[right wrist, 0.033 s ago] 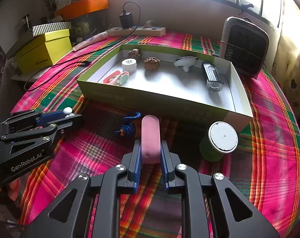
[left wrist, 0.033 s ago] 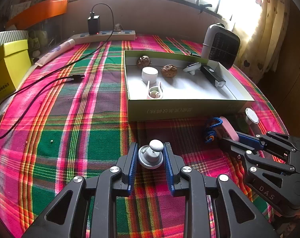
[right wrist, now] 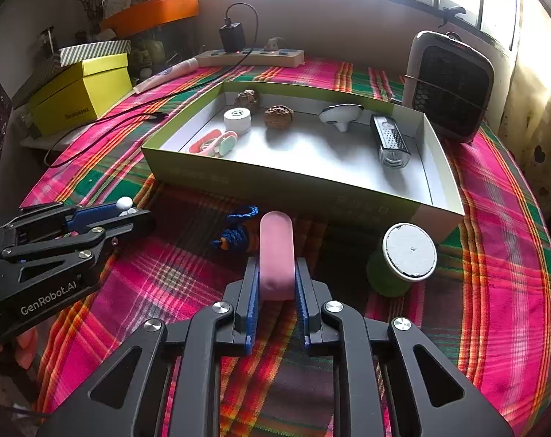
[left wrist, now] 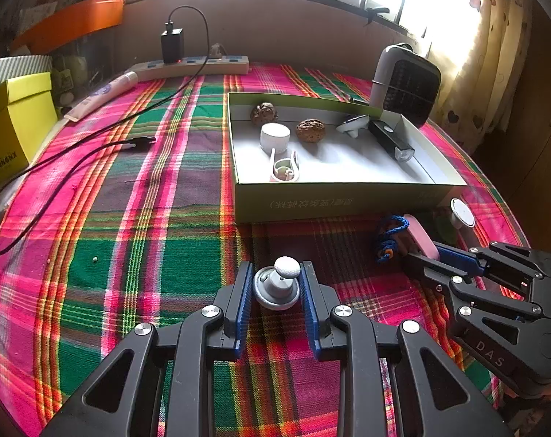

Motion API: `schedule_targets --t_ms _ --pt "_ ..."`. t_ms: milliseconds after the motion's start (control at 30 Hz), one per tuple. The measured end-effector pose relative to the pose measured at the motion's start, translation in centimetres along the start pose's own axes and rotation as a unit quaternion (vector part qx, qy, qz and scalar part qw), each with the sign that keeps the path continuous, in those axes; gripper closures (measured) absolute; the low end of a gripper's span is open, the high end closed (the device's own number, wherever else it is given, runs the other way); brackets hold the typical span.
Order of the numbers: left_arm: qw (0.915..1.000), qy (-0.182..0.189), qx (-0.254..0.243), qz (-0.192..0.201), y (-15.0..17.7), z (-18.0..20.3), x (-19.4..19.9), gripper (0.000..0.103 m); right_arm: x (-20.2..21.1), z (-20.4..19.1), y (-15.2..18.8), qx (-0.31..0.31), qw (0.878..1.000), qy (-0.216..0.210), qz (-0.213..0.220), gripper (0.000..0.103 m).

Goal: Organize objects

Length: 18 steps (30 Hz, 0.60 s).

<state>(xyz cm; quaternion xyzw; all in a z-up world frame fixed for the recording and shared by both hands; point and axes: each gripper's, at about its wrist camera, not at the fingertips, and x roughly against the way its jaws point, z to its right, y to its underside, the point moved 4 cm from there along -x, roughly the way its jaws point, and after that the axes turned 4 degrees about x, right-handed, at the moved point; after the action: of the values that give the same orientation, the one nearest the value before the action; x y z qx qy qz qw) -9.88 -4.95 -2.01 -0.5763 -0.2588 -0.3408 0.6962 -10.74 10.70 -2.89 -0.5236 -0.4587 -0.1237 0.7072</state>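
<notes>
My left gripper (left wrist: 276, 280) is shut on a small white and grey knob-shaped piece (left wrist: 277, 286), held low over the plaid tablecloth in front of the green box (left wrist: 333, 202). It also shows in the right wrist view (right wrist: 128, 211). My right gripper (right wrist: 275, 273) is shut on a pink oblong object (right wrist: 276, 255) with a blue cord (right wrist: 239, 229) at its far end; it also shows in the left wrist view (left wrist: 421, 251). The box (right wrist: 275, 189) holds two walnuts, a white round jar, a pink-and-white clip, a white funnel-like piece and a black grater-like item.
A green spool with a white top (right wrist: 406, 255) stands right of my right gripper, by the box corner. A small heater (right wrist: 450, 87) stands behind the box. A yellow box (right wrist: 82, 91), power strip (right wrist: 250, 58) with cable and a tube lie at the back left.
</notes>
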Motion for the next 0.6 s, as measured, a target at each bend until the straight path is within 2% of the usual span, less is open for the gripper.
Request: schedule_targets --t_ms 600 --pt "1.0 -0.008 0.0 0.001 -0.03 -0.49 0.16 0.08 0.0 -0.04 -0.05 -0.003 1.0 -0.003 0.0 0.084"
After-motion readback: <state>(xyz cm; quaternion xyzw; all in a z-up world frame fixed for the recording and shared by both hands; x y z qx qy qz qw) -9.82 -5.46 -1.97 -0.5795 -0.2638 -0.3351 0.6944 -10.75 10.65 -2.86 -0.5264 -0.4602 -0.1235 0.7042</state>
